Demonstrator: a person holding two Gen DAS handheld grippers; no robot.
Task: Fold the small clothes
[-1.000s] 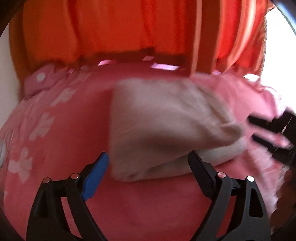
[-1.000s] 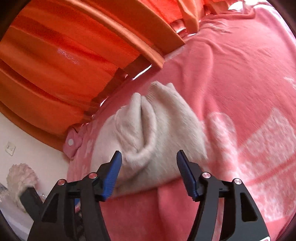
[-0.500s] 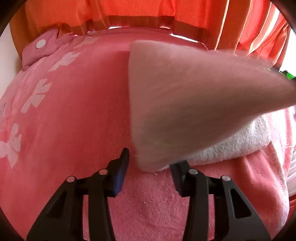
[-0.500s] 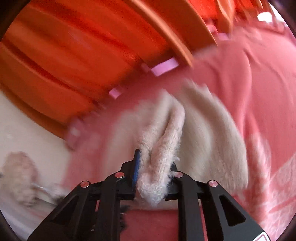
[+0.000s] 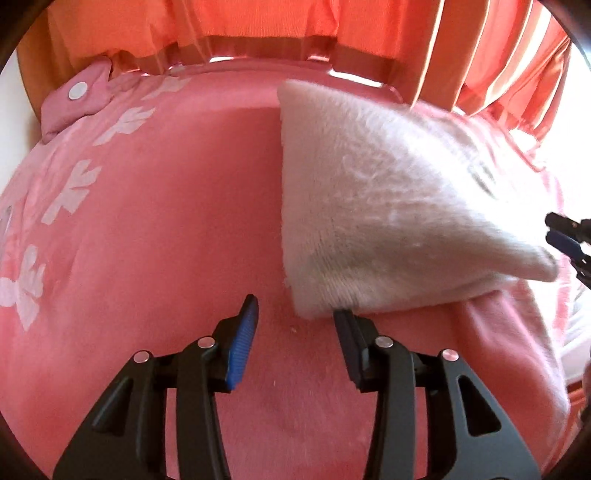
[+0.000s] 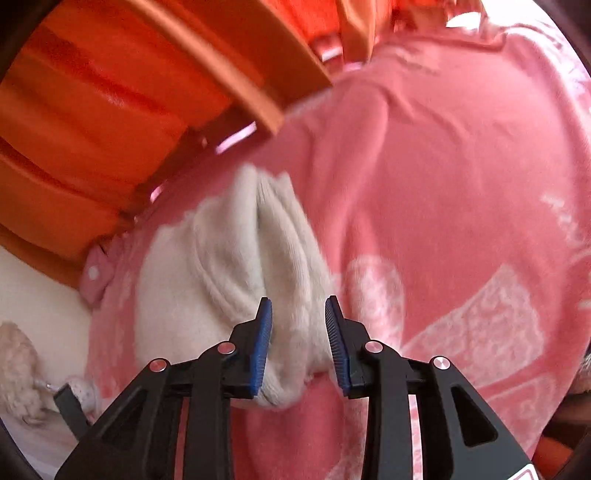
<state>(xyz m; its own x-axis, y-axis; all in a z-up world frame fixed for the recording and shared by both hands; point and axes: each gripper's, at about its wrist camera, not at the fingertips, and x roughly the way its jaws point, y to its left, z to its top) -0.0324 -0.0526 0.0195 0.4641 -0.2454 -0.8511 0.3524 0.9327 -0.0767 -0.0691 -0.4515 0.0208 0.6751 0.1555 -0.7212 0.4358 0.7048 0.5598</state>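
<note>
My right hand-held gripper (image 6: 298, 341), jaws just reopened and slack around the white knit garment (image 6: 236, 280), is nearer; the fold's long axis runs toward 11 o'clock. My left hand-held gripper (image 5: 295, 332) is half-open and empty.

Orange curtains (image 5: 258, 22) hang behind the pink flower-printed blanket (image 5: 147, 221), bright daylight glaring at the right edge.

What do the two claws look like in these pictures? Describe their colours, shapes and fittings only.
Both look alike. The left claw has black angular plastic arms with triangular cut-outs, round silver rivets at the joints, and ribbed blue pads on the inner faces of its fingers. The right claw has the same build, with a white label showing at its lower right edge. No cables, hands or sleeves are visible.
</note>
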